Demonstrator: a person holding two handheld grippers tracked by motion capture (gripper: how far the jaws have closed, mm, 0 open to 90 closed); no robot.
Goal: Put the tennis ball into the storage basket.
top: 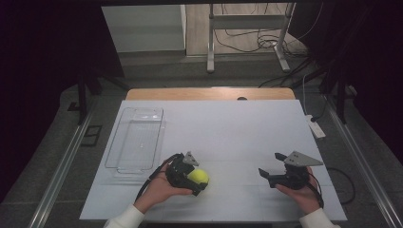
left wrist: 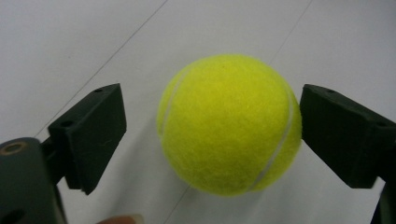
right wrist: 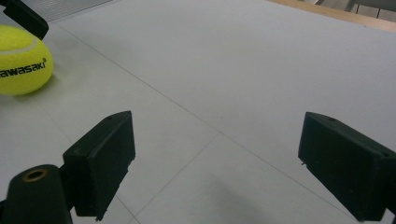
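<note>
Left hand-held gripper (left wrist: pixel 212 135) | jaws astride tennis ball (left wrist: pixel 229 123), right pad seemingly touching | table (top: pixel 247 128) open beyond

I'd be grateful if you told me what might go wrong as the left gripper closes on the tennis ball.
1. In the left gripper view, one pad looks to touch the tennis ball while a gap remains at the other; a one-sided push could roll the ball away across the white table.
2. The jaws look to meet the ball near its widest part; a grip off that line might let it squirt out.
</note>
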